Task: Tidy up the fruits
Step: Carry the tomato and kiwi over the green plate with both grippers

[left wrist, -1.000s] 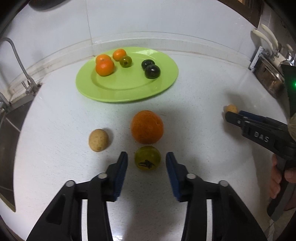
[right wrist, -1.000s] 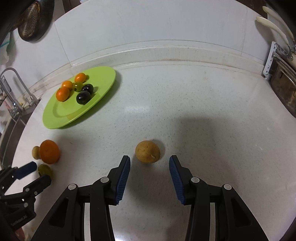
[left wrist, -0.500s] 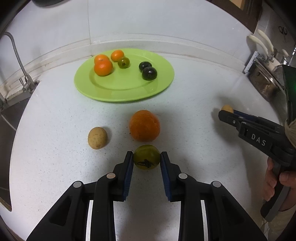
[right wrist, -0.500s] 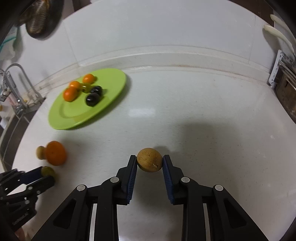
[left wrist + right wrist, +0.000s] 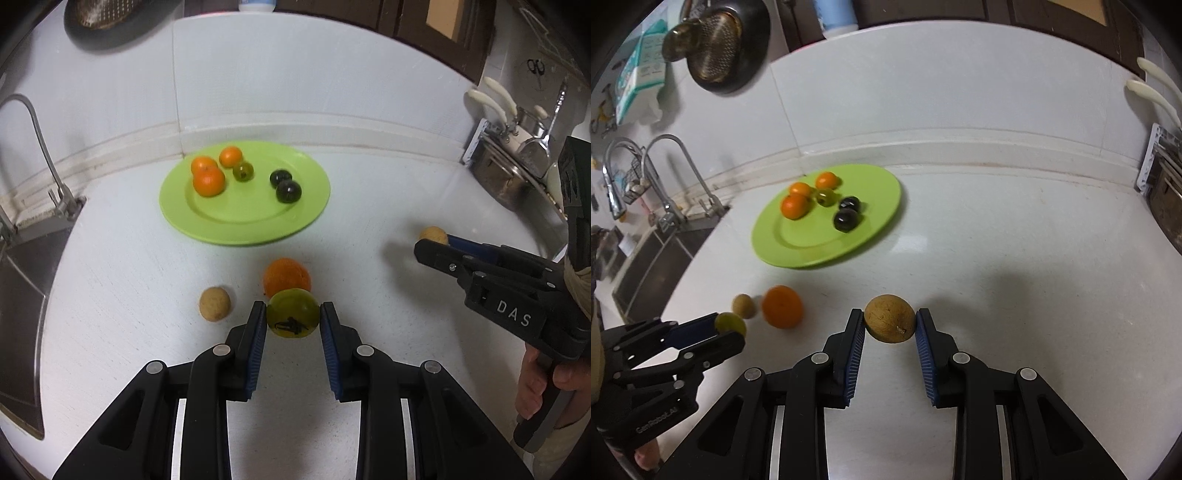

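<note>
My left gripper (image 5: pixel 293 317) is shut on a yellow-green fruit (image 5: pixel 293 313) and holds it above the white counter. My right gripper (image 5: pixel 890 321) is shut on a brown round fruit (image 5: pixel 889 318), also lifted. A green plate (image 5: pixel 236 221) at the back holds three small oranges, a small green fruit and two dark plums; it also shows in the right wrist view (image 5: pixel 798 247). A large orange (image 5: pixel 286 275) and a second brown fruit (image 5: pixel 215 303) lie on the counter just beyond my left gripper.
A sink with a tap (image 5: pixel 44 155) is at the left edge. A metal rack with pots and utensils (image 5: pixel 509 162) stands at the right. A strainer (image 5: pixel 716 48) hangs on the back wall.
Both grippers have shut on their fruits and lifted them off the counter. The views have risen and tilted towards the plate.
</note>
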